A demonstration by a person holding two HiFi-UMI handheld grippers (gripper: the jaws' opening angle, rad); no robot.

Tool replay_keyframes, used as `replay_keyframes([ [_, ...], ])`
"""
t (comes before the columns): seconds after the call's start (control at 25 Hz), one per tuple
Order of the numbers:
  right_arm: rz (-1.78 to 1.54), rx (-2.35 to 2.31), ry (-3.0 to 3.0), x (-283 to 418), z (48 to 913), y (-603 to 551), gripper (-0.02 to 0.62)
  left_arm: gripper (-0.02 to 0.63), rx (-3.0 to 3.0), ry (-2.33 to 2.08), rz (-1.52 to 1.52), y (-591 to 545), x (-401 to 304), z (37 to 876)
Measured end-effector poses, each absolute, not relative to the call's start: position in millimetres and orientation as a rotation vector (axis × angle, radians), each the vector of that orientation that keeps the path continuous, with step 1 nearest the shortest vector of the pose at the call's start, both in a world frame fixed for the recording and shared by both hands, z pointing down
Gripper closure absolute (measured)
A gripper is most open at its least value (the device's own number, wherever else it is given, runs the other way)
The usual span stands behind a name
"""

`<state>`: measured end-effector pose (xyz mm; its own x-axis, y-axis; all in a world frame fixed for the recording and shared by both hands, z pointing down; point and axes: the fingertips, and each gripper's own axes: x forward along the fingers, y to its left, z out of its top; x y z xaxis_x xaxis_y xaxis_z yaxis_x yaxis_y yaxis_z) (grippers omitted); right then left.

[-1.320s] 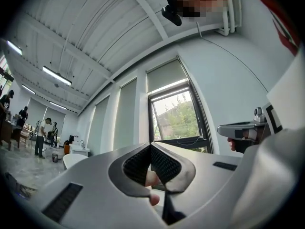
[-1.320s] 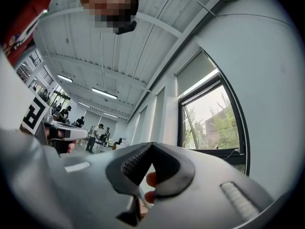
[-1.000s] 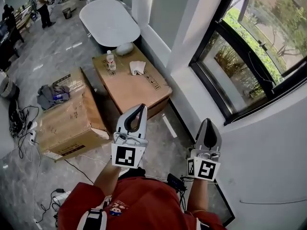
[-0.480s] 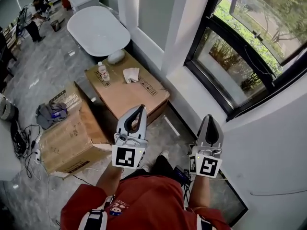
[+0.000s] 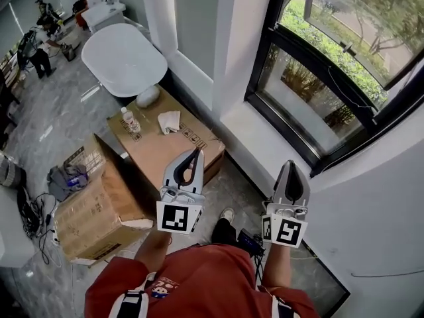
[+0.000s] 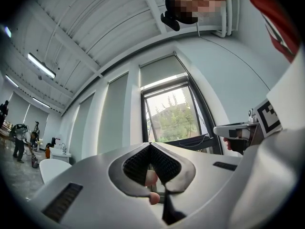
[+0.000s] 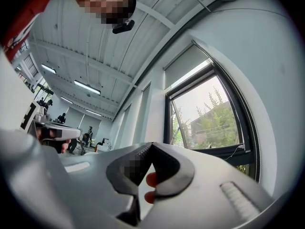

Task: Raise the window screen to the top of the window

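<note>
The left gripper [image 5: 196, 152] and the right gripper [image 5: 290, 165] are held side by side in front of the person. Each has its jaws pressed together with nothing between them, just as a second ago. Compared with that earlier moment, the window [image 5: 311, 105] is seen larger and further left in the head view. The white table [image 5: 122, 58] and the large cardboard box [image 5: 99, 204] are placed lower in it, and a shoe [image 5: 227, 214] is now shown between the grippers. The window screen [image 6: 162, 70] is seen in the left gripper view as a grey panel covering the top part of the window, well apart from both grippers.
</note>
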<state>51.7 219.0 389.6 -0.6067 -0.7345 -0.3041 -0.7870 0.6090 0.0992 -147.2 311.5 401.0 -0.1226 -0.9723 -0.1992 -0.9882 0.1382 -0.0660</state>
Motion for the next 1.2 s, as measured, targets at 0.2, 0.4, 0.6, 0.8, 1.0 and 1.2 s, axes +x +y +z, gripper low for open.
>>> replay_keyframes([
  [0.2, 0.289, -1.324, 2.558, 67.0, 395.0, 165.6, 0.586, 0.600, -1.971, 2.163, 0.104, 251.5, -143.4, 398.7],
  [0.4, 0.299, -1.392, 2.543, 89.5, 392.8, 113.3, 0.586, 0.600, -2.039, 2.132, 0.107, 180.7, -127.5, 397.7],
  [0.6, 0.270, -1.490, 2.500, 125.9, 398.5, 63.4, 0.586, 0.600, -2.110, 2.075, 0.093, 113.6, -99.2, 399.0],
  [0.8, 0.238, -1.531, 2.456, 150.9, 404.0, 26.1, 0.586, 0.600, -2.147, 2.022, 0.064, 67.4, -74.1, 397.7],
  [1.0, 0.223, -1.574, 2.388, 175.0, 403.7, 3.1, 0.586, 0.600, -2.175, 1.958, 0.034, 36.4, -52.5, 391.9],
  [1.2, 0.222, -1.638, 2.324, 199.5, 405.5, -10.9, 0.586, 0.600, -2.223, 1.896, 0.024, 6.8, -31.0, 393.1],
])
